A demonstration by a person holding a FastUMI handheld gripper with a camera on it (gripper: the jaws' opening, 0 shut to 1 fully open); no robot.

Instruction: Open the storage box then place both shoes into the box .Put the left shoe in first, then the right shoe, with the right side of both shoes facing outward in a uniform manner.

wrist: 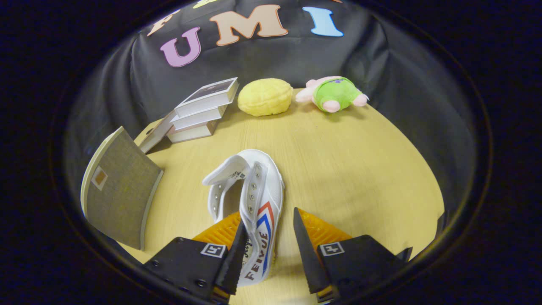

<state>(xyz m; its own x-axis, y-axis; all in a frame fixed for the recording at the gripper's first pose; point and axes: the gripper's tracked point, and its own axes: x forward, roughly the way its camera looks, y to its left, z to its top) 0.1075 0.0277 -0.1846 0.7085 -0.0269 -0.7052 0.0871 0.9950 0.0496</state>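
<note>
A white canvas shoe [254, 203] with red and blue side stripes lies on the pale wooden tabletop [360, 169], its heel end set between the jaws of the hand-held gripper [266, 250] and its toe pointing away, beyond them. The jaws stand apart: the left finger [230, 258] sits against the shoe's side near the opening, while a clear strip of tabletop separates the right finger [307, 254] from the striped side, so the shoe is not clamped. The shoe's tongue is folded up and out toward the left. To the left of the shoe, a grey fabric-covered storage box [120, 190] stands at the tabletop's edge. Well beyond the shoe, near the far wall, are a leaning stack of books [199, 112], a yellow walnut-shaped toy [264, 97] and a pink plush figure in green [334, 93] lying on its side.
</note>
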